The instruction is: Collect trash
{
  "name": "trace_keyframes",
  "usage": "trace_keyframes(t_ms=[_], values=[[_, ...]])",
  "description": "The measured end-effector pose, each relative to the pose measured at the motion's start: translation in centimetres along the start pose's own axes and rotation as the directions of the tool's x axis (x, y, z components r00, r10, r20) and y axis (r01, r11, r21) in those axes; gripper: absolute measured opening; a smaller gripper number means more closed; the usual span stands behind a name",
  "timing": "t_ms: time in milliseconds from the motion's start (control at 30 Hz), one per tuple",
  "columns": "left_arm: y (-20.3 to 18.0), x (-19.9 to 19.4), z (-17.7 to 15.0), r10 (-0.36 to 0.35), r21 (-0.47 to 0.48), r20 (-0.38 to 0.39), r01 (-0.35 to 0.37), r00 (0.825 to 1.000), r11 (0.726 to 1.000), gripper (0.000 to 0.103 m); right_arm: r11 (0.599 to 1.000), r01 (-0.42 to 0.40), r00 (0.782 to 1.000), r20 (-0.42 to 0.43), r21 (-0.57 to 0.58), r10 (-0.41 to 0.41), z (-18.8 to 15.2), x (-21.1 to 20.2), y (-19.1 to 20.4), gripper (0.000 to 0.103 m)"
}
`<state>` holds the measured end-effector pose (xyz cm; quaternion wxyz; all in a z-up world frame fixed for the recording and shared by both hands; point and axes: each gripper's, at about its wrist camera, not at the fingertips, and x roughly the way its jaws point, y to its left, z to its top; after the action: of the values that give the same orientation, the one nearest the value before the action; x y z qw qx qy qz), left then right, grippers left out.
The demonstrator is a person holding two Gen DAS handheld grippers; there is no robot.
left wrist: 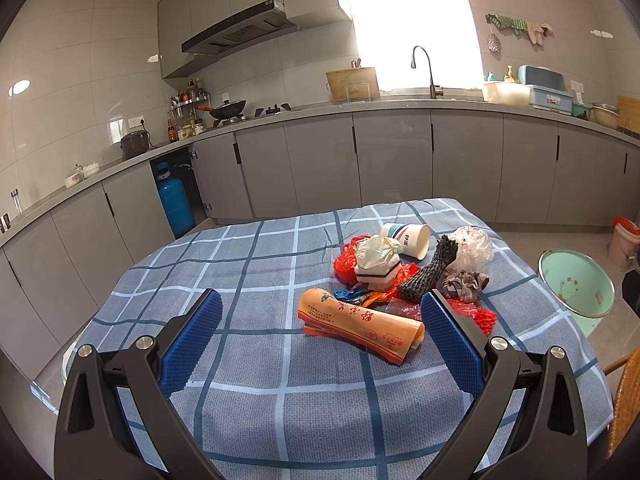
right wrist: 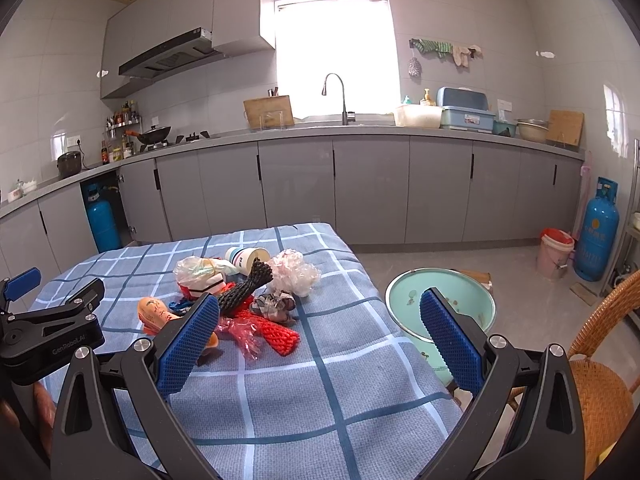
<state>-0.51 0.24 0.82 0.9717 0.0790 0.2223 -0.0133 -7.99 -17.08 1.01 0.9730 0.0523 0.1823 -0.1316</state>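
A heap of trash lies on the blue checked tablecloth (left wrist: 260, 360): an orange printed wrapper (left wrist: 360, 326), a paper cup (left wrist: 408, 238) on its side, a black foam net (left wrist: 430, 270), a red net (right wrist: 276, 332), a clear crumpled bag (left wrist: 472, 246) and a white box under a thin bag (left wrist: 376, 264). My left gripper (left wrist: 320, 320) is open, hovering just short of the orange wrapper. My right gripper (right wrist: 320, 320) is open too, above the table's right edge, with the red net and black foam net (right wrist: 244, 288) near its left finger. The left gripper (right wrist: 24, 284) shows at the right view's left edge.
A mint-green basin (right wrist: 440, 300) stands beside the table's right edge, with a wicker chair (right wrist: 600, 380) behind it. A pink bucket (right wrist: 554, 252) and a blue gas cylinder (right wrist: 598, 232) stand on the floor by the grey cabinets (left wrist: 392, 160).
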Motion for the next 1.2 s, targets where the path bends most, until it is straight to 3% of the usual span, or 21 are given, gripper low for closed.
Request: trace_keyframes(t_ms=[567, 900, 1200], values=[[-0.3, 1.2, -0.6, 0.017, 0.008, -0.024, -0.017, 1.0, 1.0, 0.098, 1.0, 0.006, 1.0, -0.03, 0.021, -0.005, -0.2, 0.8, -0.7, 0.099], [0.7, 6.2, -2.3, 0.081, -0.005, -0.125, -0.082, 0.989, 0.997, 0.098, 1.0, 0.003, 0.993, -0.121, 0.024, 0.0, -2.8, 5.0, -0.8, 0.099], [-3.6, 11.4, -2.0, 0.077, 0.059, -0.159, -0.069, 0.984, 0.996, 0.098, 1.0, 0.006, 0.981, -0.196, 0.019, -0.002, -4.9, 8.7, -1.1, 0.099]])
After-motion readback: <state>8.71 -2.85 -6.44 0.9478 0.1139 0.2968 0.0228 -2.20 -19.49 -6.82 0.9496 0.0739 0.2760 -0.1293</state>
